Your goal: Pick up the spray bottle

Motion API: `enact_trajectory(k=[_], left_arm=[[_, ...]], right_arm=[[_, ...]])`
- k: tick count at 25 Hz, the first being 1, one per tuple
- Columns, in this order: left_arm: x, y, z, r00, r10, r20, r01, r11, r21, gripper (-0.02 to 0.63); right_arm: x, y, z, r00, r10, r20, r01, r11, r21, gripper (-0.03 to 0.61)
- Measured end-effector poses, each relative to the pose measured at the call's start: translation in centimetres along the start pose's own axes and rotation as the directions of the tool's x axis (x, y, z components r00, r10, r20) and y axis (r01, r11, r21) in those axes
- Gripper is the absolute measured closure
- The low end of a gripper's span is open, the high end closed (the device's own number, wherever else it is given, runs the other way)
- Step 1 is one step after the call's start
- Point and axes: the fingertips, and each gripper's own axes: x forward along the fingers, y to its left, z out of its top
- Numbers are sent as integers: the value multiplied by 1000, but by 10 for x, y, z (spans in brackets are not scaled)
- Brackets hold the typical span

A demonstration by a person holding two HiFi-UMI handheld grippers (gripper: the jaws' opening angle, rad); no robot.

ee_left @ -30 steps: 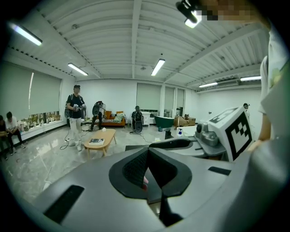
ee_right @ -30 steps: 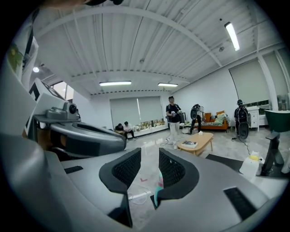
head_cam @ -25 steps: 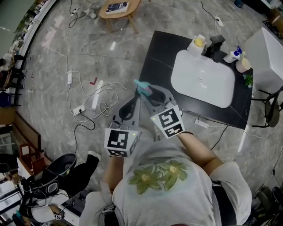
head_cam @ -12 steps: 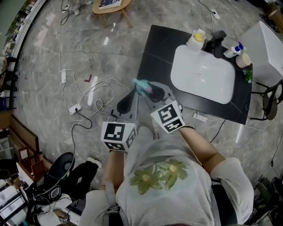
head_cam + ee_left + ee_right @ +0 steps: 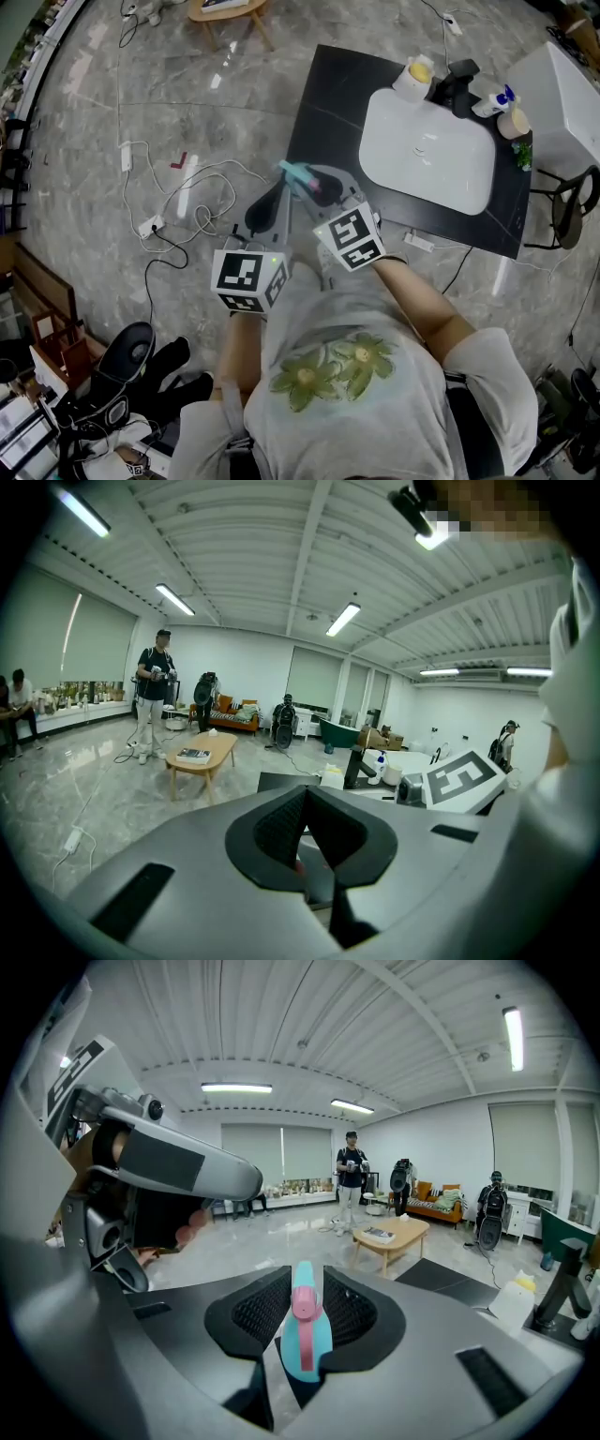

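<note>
A teal spray bottle (image 5: 305, 1337) with a pink nozzle stands upright between the mesh pads of my right gripper (image 5: 305, 1302), which is shut on it. In the head view the spray bottle (image 5: 297, 174) pokes out of the right gripper (image 5: 314, 187) in front of the person's chest, above the floor just left of the counter. My left gripper (image 5: 265, 214) is held beside it, a little lower and to the left. In the left gripper view the left gripper (image 5: 305, 829) has its jaws together with nothing between them.
A black counter (image 5: 323, 103) with a white sink (image 5: 427, 159), a black faucet (image 5: 459, 77) and small bottles lies ahead on the right. Cables and a power strip (image 5: 150, 225) trail over the marble floor. A wooden table (image 5: 225, 9) stands far ahead. People stand in the background.
The floor, table and counter have slid slightly up and left in the head view. Both grippers stay together in front of the chest, the bottle still held in the right one.
</note>
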Motion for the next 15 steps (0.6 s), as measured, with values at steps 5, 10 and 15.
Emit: enact_trajectory(k=[5, 10, 15], left_arm=[[1, 2, 2, 1000, -3, 3, 3, 1000, -7, 606], [0, 4, 4, 1000, 7, 15, -7, 1000, 3, 606], [-10, 8, -7, 1000, 17, 0, -17, 999, 30, 606]], right_arm=[[5, 2, -7, 1000, 12, -22, -12, 1000, -1, 469], [8, 2, -9, 1000, 1, -26, -1, 1000, -23, 478], [11, 3, -4, 1000, -9, -5, 9, 999, -53, 502]])
